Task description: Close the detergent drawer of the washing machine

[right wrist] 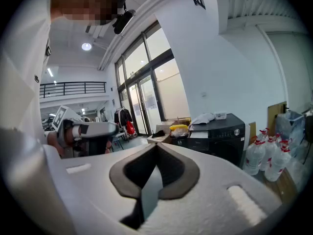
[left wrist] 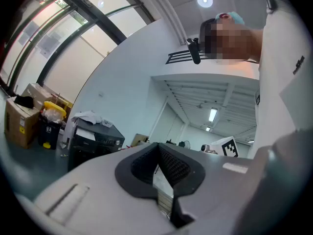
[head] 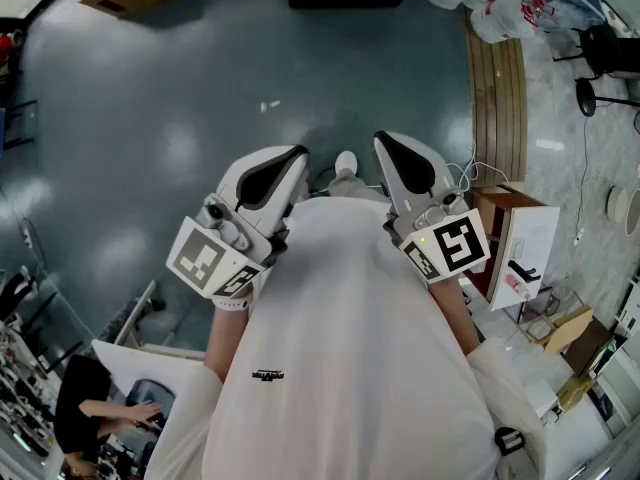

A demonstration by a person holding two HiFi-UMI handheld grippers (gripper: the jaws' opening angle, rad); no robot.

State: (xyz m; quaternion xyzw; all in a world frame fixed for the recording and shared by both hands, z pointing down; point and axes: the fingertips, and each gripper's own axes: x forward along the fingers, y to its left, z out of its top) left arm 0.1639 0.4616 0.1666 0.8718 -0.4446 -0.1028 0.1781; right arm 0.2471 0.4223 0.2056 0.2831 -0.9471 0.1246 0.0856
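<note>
A dark washing machine (left wrist: 95,140) stands far off by the wall, with cloth lying on its top; it shows again in the right gripper view (right wrist: 221,131). Its detergent drawer is too small to make out. The machine is out of the head view. My left gripper (head: 292,158) (left wrist: 157,147) and right gripper (head: 388,144) (right wrist: 156,147) are held close to the person's white shirt (head: 340,348), side by side. Both are shut, jaw tips meeting, with nothing between them. Neither is near the machine.
Below lies grey floor (head: 160,118). A wooden bench (head: 497,98), white plastic bags (head: 490,3) and a white cabinet (head: 525,253) are at the right. Water bottles (right wrist: 264,160) stand beside the machine, with a cardboard box (left wrist: 19,121) and yellow bin (left wrist: 51,114) nearby. A person sits at lower left (head: 90,413).
</note>
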